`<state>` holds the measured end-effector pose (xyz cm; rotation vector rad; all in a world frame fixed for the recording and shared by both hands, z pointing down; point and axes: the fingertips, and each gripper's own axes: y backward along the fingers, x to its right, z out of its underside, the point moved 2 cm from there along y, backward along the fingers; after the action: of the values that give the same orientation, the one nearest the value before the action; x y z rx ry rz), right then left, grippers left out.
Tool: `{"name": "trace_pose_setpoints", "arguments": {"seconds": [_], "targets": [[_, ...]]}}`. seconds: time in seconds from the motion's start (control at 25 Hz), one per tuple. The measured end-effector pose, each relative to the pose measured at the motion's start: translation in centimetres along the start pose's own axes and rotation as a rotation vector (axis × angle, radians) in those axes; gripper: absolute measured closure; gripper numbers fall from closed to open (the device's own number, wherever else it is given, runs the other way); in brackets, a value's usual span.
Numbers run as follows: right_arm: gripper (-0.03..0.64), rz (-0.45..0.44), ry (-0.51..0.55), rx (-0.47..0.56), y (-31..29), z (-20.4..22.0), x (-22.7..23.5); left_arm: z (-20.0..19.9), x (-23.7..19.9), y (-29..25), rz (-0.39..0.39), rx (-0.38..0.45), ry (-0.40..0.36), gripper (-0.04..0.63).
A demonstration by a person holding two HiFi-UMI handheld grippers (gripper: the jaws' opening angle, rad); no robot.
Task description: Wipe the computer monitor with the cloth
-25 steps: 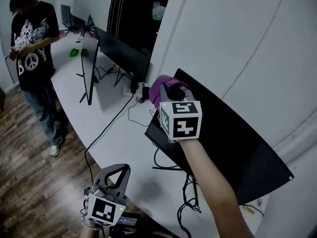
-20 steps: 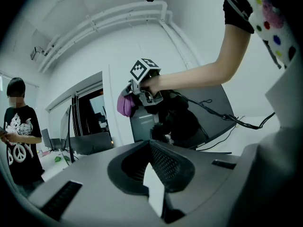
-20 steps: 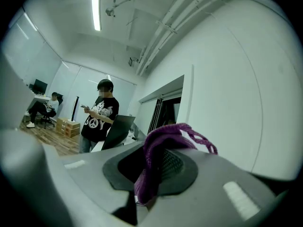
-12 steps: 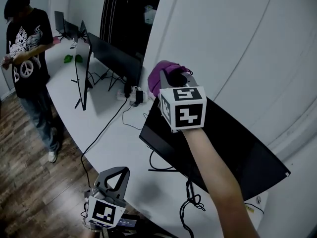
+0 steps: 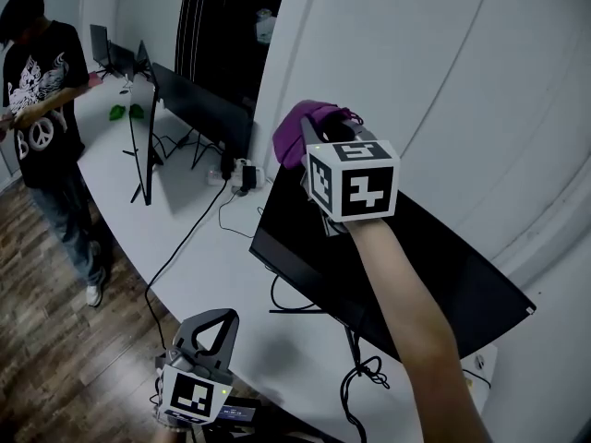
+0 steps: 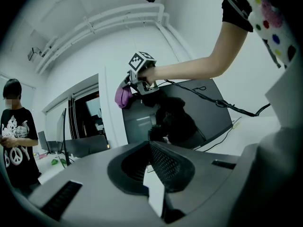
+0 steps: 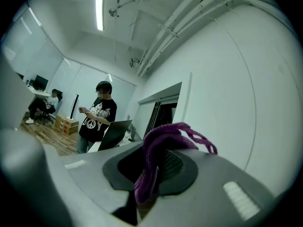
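White wall [image 5: 443, 81] fills the right side of my head view, and a long white surface [image 5: 208, 257] curves along below it. On that surface stands the computer monitor [image 5: 443, 275], a dark screen leaning back toward the wall, switched off and reflecting the room. Farther down the surface I can see two more dark screens [image 5: 199, 104], one of them edge-on to me. A person in a black printed T-shirt [image 5: 42, 90] stands on the wood floor [image 5: 46, 358] at the far left, hands up in front of the chest.

My right gripper [image 5: 325, 135] is raised at the monitor's upper left corner, marker cube facing the head camera. Its jaws are clamped on the purple cloth [image 5: 297, 132], which bunches out past the tips. From the left gripper view the cloth [image 6: 123, 96] sits right at that top corner of the monitor [image 6: 189, 117]; I can't tell whether it is pressing on the glass.

My left gripper [image 5: 214, 317] is held low at the near edge of the surface, well apart from the monitor. Its jaws are together at the tips with nothing between them.

Black cables [image 5: 355, 377] coil on the surface under the monitor.
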<state>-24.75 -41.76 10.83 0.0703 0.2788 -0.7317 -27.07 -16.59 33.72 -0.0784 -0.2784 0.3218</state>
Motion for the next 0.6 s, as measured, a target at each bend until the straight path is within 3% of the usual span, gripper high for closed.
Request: {"name": "trace_pose_setpoints", "arguments": {"seconds": [0.6], "targets": [[0.555, 0.039, -0.037, -0.054, 5.7, 1.2, 3.4, -1.4, 2.5, 0.1, 0.053, 0.033, -0.031, 0.591]]}}
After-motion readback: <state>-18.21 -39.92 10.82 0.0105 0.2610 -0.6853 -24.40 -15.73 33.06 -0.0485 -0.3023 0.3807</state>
